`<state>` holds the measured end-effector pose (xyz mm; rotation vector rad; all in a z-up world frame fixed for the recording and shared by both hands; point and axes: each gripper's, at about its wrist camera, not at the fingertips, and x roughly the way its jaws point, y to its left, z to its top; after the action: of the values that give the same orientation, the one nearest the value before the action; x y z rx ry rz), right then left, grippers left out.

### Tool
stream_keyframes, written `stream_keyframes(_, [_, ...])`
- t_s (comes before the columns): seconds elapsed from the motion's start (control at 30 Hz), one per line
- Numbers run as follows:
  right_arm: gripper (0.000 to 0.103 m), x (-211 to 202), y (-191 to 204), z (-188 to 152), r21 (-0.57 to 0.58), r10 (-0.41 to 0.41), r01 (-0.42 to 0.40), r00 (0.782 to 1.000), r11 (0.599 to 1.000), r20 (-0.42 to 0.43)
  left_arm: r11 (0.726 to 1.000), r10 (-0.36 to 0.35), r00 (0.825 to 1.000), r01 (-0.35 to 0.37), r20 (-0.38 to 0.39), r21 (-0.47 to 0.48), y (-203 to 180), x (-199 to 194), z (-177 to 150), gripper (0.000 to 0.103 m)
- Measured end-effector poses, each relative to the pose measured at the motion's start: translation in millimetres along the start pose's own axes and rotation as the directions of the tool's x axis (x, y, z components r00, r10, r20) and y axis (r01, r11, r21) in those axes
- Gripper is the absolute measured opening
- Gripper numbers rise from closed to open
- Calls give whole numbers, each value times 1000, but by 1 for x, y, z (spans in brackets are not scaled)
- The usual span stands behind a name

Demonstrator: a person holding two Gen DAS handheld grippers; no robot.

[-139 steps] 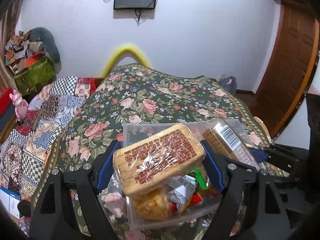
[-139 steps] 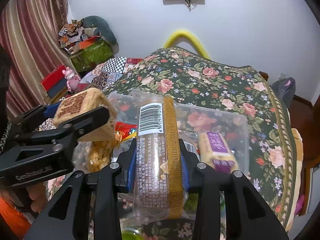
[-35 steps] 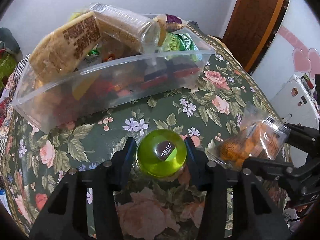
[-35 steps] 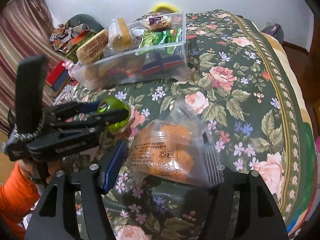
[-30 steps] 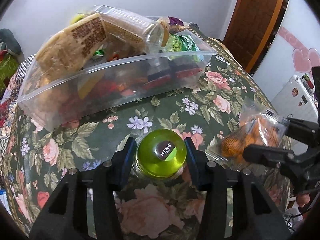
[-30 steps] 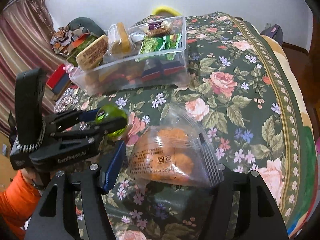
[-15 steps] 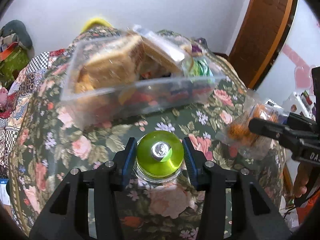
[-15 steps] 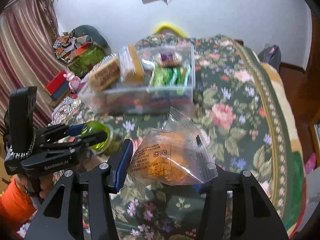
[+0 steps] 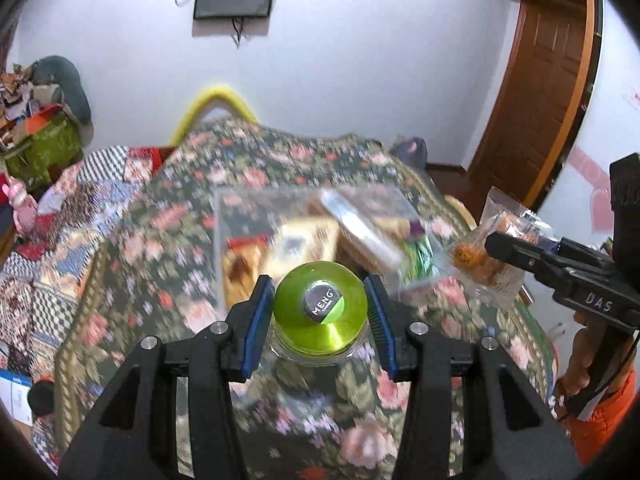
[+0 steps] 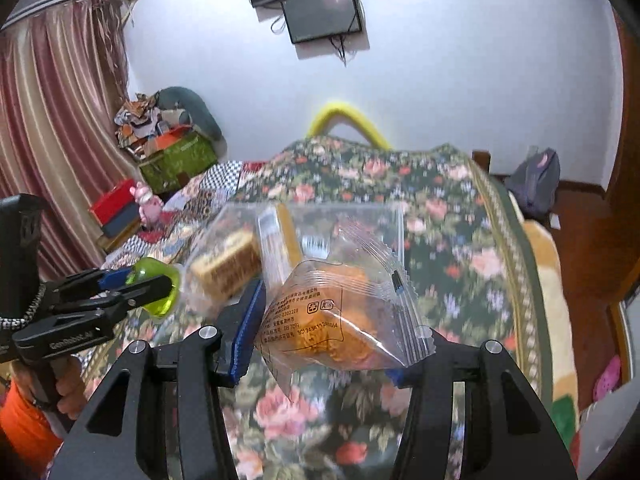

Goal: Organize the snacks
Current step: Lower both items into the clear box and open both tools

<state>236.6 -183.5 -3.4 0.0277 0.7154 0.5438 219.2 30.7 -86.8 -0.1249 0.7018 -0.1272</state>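
My left gripper (image 9: 320, 312) is shut on a jar with a green lid (image 9: 320, 309) and holds it above the flowered table (image 9: 160, 240), just in front of the clear plastic bin (image 9: 240, 204). The bin holds several wrapped snacks, among them a brown loaf packet (image 10: 226, 266) and a long biscuit sleeve (image 10: 276, 240). My right gripper (image 10: 324, 334) is shut on a clear bag of orange pastry (image 10: 336, 320), raised in front of the bin's right side. In the left wrist view the bag (image 9: 488, 256) hangs at the right. In the right wrist view the jar (image 10: 156, 290) shows at the left.
A patchwork cloth (image 9: 48, 240) covers the surface to the left of the table. A pink toy (image 10: 146, 202) and boxes (image 10: 176, 160) stand at the far left. A wooden door (image 9: 540, 100) is at the right. A backpack (image 10: 536, 184) lies on the floor.
Both grippers have lifted their loads off the table and carried them up and forward toward the bin. Earlier, the loaf and the biscuit sleeve were put in the bin.
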Motion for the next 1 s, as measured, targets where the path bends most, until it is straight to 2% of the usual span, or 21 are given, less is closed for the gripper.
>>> stream_keyframes(0.2, [48,15,2,20,-19,-36,37,999,999,37,1000,14,1000,-14,26,-11,13,5,28,46])
stream_keyframes(0.3, [48,25,2,29,-21,-47,48,998,999,42,999,35,999,-35,12,-5,18,21,36,46])
stream_keyframes(0.37, [48,33,2,34,-19,-50,51,998,999,38,999,53,999,-53,13,8,19,31,42,32])
stream_keyframes(0.47, [48,46,2,39,-18,-53,54,998,998,30,999,35,999,-35,11,17,20,41,49,32])
stream_keyframes(0.53, [48,56,1,40,-14,-53,53,999,998,12,997,66,998,-67,3,49,18,54,53,32])
stream_keyframes(0.57, [48,60,0,39,-10,-50,50,999,999,3,995,83,997,-82,-9,54,20,61,52,32])
stream_keyframes(0.67, [48,70,-3,36,-3,-44,44,999,999,-20,998,62,998,-61,-27,27,30,68,48,32])
stream_keyframes(0.83, [49,86,-6,35,16,-42,43,998,999,-54,997,80,996,-80,-34,-10,48,70,36,33])
stream_keyframes(1.0, [51,95,-1,39,19,-54,55,996,998,-77,996,81,995,-83,-60,-29,56,73,26,39])
